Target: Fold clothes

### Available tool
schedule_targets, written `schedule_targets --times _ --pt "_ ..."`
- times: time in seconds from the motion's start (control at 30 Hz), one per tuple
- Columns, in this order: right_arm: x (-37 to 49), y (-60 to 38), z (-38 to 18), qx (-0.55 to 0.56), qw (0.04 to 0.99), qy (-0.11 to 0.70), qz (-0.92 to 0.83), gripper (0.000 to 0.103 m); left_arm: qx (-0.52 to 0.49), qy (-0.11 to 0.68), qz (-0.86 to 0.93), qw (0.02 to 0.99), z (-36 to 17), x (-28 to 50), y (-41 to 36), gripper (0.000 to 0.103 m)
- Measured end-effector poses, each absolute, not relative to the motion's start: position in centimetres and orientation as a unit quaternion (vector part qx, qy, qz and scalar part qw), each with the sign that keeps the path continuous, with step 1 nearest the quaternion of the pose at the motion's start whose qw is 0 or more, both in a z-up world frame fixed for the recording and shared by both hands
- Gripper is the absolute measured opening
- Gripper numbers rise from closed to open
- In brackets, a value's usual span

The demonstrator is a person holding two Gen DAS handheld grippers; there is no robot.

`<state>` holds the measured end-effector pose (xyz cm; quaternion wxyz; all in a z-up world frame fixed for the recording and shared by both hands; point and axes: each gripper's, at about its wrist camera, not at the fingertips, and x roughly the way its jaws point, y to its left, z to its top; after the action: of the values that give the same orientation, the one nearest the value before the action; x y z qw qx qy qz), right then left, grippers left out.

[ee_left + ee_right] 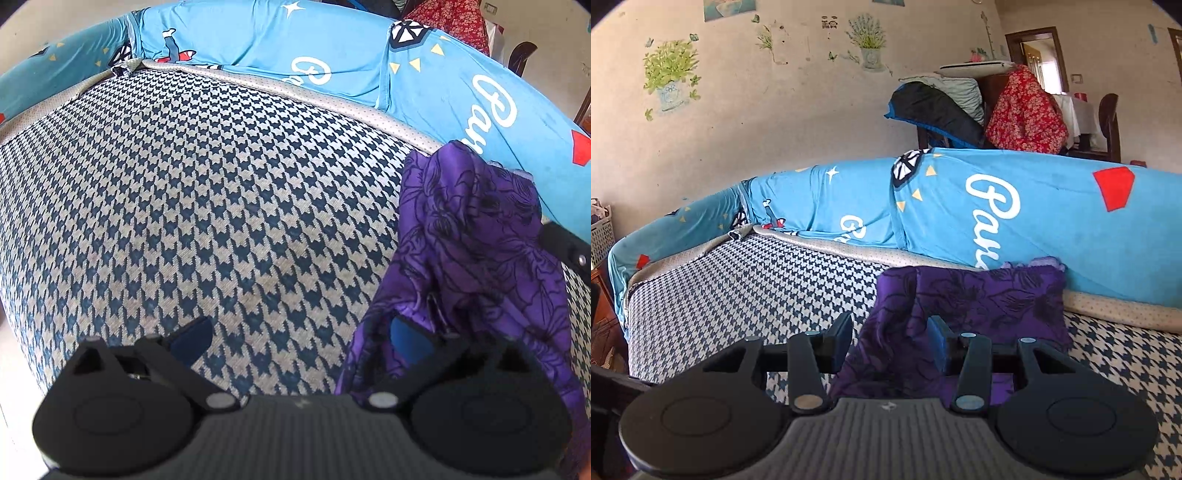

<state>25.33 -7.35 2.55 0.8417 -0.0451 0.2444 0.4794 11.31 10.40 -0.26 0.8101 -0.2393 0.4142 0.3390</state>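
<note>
We take the blue bolster as our landmark: it runs along the back of the checked seat, and everything below is placed from it. The purple cloth lies bunched on the seat right at the foot of the bolster, towards its right-hand end, with its far edge touching or nearly touching the bolster cover. Its long axis runs roughly along the bolster, while a loose tail of it trails away from the bolster towards us. That tail hangs between the fingers of our right hand-held gripper, which stands part-way spread; the fabric lies against the right finger, yet we cannot tell whether both pads press on it. Our left hand-held gripper sits further from the bolster, over bare seat, with its jaws spread wide and nothing gripped; the cloth lies to its right, draped over its right finger. We judge the right hand the nearer for lifting a corner, and the left must travel right, towards the bolster's right end, to take the other.
</note>
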Motion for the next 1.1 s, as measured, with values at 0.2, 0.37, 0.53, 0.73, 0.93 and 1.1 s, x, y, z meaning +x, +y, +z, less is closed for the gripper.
schedule_targets --times 0.2,0.37,0.53,0.73,0.93,1.1 --pt "24.7 -10.1 1.5 -0.075 0.838 0.274 0.466 0.047 -0.238 0.413 0.344 0.809 -0.3 11.5 10.4 0.103" --pt "23.7 -9.2 0.2 -0.111 0.821 0.274 0.489 0.051 -0.243 0.41 0.35 0.806 -0.2 11.4 10.8 0.103" --pt "21.9 -7.2 -1.5 -0.179 0.812 0.245 0.499 0.051 -0.249 0.411 0.355 0.802 -0.3 11.1 11.4 0.103" --pt "20.8 -5.9 -2.5 -0.187 0.82 0.222 0.493 0.013 -0.254 0.408 0.359 0.8 -0.3 10.3 12.0 0.103" --pt "19.4 -5.4 -1.8 -0.153 0.821 0.207 0.51 0.011 -0.249 0.394 0.375 0.801 0.2 9.5 12.7 0.103" --pt "17.3 -3.9 -2.3 -0.156 0.809 0.196 0.532 0.011 -0.248 0.388 0.388 0.798 0.4 9.1 13.1 0.103"
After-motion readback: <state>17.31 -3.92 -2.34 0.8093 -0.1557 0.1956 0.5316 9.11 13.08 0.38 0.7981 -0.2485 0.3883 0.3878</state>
